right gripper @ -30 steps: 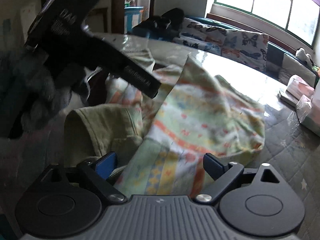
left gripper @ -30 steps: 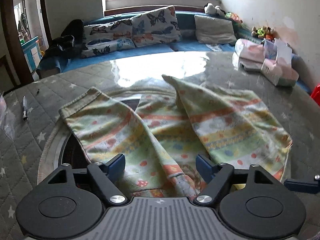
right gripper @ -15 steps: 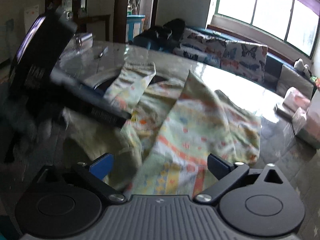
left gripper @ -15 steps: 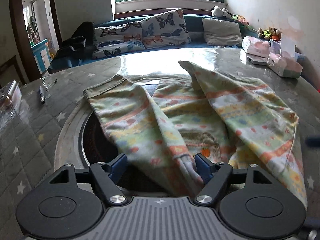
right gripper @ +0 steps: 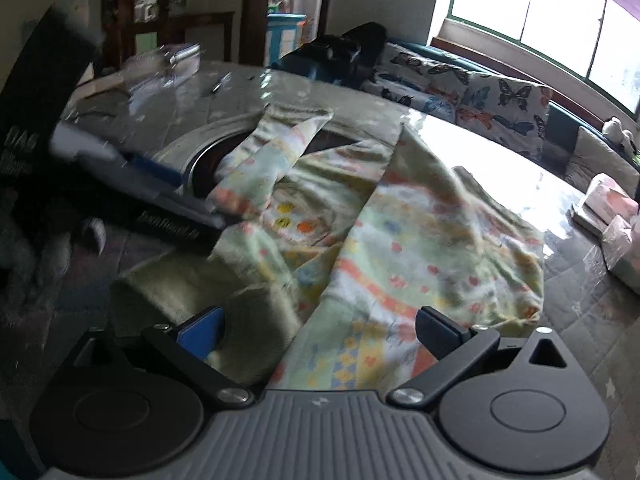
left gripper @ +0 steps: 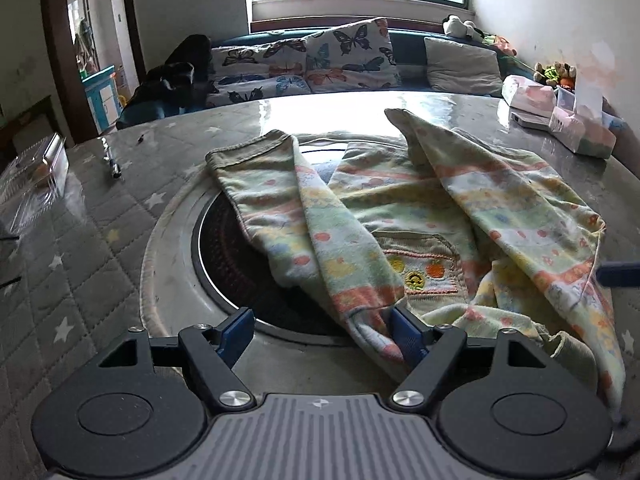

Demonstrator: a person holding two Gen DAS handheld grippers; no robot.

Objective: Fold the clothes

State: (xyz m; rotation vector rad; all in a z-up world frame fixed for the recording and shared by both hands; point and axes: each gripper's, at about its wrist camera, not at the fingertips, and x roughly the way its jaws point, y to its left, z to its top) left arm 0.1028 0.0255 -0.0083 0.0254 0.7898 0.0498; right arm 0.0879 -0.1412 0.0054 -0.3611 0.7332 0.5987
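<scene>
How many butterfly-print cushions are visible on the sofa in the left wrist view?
3: one upright in the middle, one lying at its left, one lying below that. Others may be hidden behind the dark clothing.

Pastel striped garment point(left gripper: 460, 200), butterfly-print cushions point(left gripper: 348, 56), grey star-quilted table cover point(left gripper: 72, 240)

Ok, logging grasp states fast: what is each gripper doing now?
Left gripper: open, garment draped by one finger, not clamped.
Right gripper: open, garment between the fingers, not clamped.

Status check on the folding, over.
Both claws open, left, right. Garment lies spread, sleeves crossed inward. Nothing in the way.
</scene>
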